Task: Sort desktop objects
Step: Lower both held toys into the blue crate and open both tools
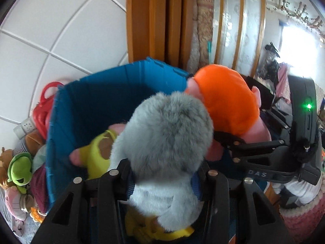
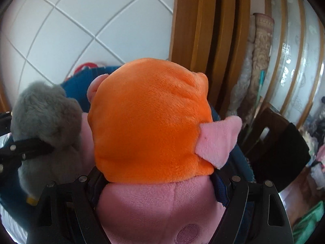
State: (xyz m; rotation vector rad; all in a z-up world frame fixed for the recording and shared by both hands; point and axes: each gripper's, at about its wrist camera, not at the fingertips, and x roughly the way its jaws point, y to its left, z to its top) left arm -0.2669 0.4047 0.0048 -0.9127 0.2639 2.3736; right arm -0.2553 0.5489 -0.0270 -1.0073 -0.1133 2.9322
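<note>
Gripping a grey plush toy (image 1: 168, 134), the left gripper (image 1: 162, 181) is blocking the blue bin (image 1: 85, 105); the right gripper (image 2: 160, 185) is clamping an orange-hooded pink pig plush (image 2: 150, 122), its face hidden.

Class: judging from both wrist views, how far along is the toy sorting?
Done: a yellow plush lies inside the blue bin. In hand: the left claw grips the grey plush; the right claw grips the orange-hooded pig. Left: the green turtle and neighbouring toys outside the bin.

The right gripper (image 2: 160, 183) is clamped on a pink pig plush toy (image 2: 154, 207) in an orange hood. Just to its left, the left gripper (image 2: 30, 148) holds a grey plush toy (image 2: 44, 109), both above a blue bin (image 2: 79, 83).
</note>
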